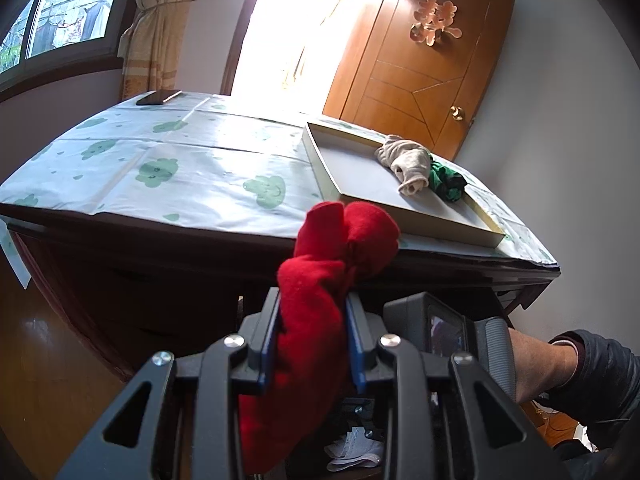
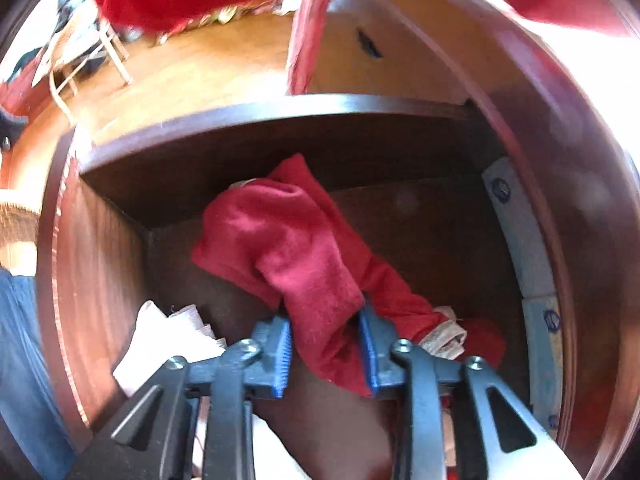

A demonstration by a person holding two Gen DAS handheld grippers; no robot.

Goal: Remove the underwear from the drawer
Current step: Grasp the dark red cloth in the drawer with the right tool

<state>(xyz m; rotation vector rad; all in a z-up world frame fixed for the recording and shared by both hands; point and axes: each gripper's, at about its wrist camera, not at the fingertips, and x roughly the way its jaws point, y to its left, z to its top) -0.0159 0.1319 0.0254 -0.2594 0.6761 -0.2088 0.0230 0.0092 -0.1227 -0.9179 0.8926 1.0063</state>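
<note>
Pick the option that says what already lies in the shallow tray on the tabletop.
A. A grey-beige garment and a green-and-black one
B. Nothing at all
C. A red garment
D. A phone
A: in the left wrist view the tray holds a grey-beige garment with a green-and-black garment beside it at the tray's far right edge; the red garment is clamped in the left tool.

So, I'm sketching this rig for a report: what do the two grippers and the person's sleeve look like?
Both the left gripper and right gripper have black angular linkage arms with silver screws and blue ribbed pads. The sleeve is dark and padded.
</note>
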